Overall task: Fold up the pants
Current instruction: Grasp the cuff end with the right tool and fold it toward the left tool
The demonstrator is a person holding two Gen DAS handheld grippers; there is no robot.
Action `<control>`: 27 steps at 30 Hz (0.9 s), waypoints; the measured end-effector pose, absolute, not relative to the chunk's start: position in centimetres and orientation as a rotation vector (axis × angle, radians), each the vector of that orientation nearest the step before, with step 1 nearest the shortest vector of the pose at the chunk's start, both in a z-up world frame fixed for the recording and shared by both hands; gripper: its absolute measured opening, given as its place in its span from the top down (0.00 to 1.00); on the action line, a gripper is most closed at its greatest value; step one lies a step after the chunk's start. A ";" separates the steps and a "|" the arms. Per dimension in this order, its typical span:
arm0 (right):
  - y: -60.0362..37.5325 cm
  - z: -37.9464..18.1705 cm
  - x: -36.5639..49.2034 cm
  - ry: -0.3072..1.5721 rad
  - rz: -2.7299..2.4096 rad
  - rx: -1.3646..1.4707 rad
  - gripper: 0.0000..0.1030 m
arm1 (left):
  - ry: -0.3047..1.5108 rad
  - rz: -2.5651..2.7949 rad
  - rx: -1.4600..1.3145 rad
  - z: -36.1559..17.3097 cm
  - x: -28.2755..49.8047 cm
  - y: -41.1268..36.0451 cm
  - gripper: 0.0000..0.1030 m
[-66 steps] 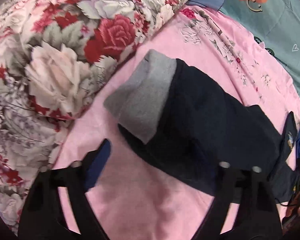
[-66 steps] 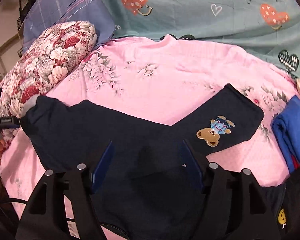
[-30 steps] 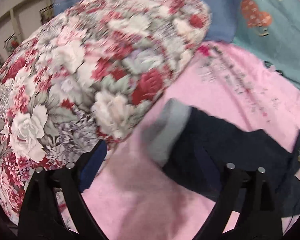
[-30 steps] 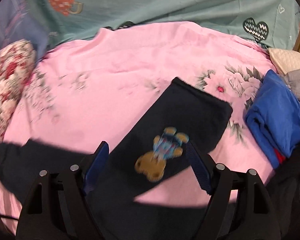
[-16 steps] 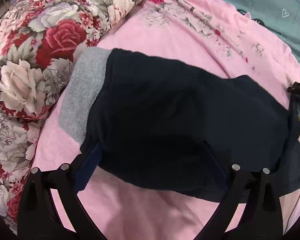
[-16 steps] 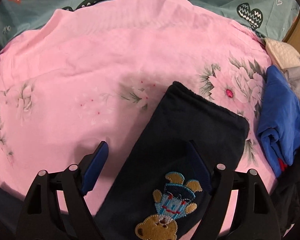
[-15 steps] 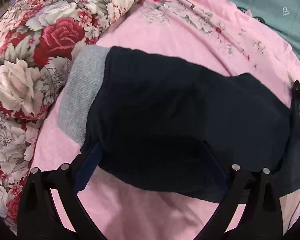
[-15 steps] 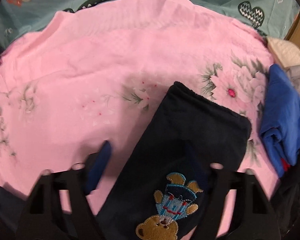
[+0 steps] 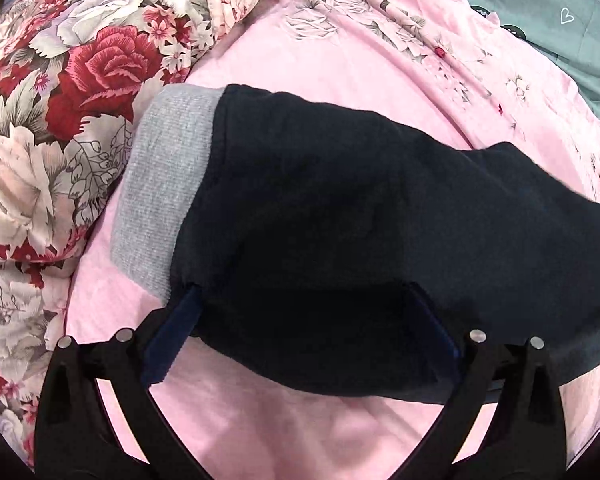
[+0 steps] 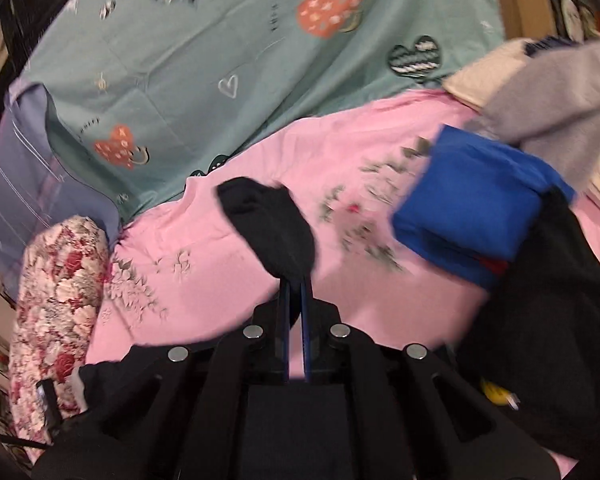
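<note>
Dark navy pants (image 9: pixel 360 216) with a grey ribbed waistband (image 9: pixel 168 184) lie on the pink bedsheet (image 9: pixel 340 64). My left gripper (image 9: pixel 300 312) is open, its blue-padded fingers (image 9: pixel 168 340) at the pants' near edge just right of the waistband, the cloth draped over the gap. My right gripper (image 10: pixel 295 292) is shut on a dark pant leg end (image 10: pixel 276 228) and holds it lifted above the sheet; the cloth bunches beyond the fingertips.
A floral rolled quilt (image 9: pixel 60 100) lies left of the waistband and shows in the right wrist view (image 10: pixel 56 300). A folded blue garment (image 10: pixel 476 204), a black garment (image 10: pixel 548 320) and pale knitwear (image 10: pixel 552 96) pile at the right. A teal heart-print sheet (image 10: pixel 240 52) lies behind.
My right gripper has closed on the pant leg end and lifted it, swinging its view upward. My left gripper has moved slightly closer to the pants near the waistband and stays open.
</note>
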State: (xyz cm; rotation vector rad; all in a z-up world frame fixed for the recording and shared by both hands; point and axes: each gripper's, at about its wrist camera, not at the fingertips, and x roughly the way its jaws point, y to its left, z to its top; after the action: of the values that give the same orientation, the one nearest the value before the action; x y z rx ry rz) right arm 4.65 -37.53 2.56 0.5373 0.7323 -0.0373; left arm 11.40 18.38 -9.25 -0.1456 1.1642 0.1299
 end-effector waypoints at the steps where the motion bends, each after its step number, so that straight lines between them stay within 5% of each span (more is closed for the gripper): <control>1: -38.3 1.3 3.1 0.745 -0.032 0.572 0.95 | 1.168 0.130 -0.143 -9.3 11.4 18.5 0.02; 8: -40.5 -10.1 -1.7 0.977 -0.073 0.744 0.93 | 1.184 0.151 -0.098 -9.4 11.4 17.9 0.02; 11: -41.1 -8.2 -2.3 0.947 -0.104 0.713 0.78 | 1.184 0.154 -0.095 -9.2 11.0 17.9 0.02; 13: -41.0 -5.8 -2.2 0.885 -0.132 0.618 0.56 | 1.180 0.168 -0.084 -9.0 10.8 17.6 0.02; 15: -40.6 -4.5 -1.0 0.862 -0.175 0.530 0.48 | 1.178 0.183 -0.075 -8.8 10.5 17.4 0.02; 20: -40.4 -6.3 2.5 0.955 -0.173 0.506 0.51 | 1.176 0.186 -0.111 -9.0 9.8 17.3 0.02; 22: -40.7 -6.3 2.9 0.949 -0.194 0.527 0.88 | 1.177 0.189 -0.140 -9.5 10.0 17.9 0.02; 27: -40.2 -3.3 -0.5 0.867 -0.190 0.474 0.91 | 1.183 0.218 -0.223 -8.9 10.5 20.0 0.02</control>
State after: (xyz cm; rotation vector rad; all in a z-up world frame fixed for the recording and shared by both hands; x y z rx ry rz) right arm -0.54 -40.18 -3.27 0.4736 0.8667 -0.1901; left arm 10.55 20.01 -8.87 -0.2230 1.1829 0.2183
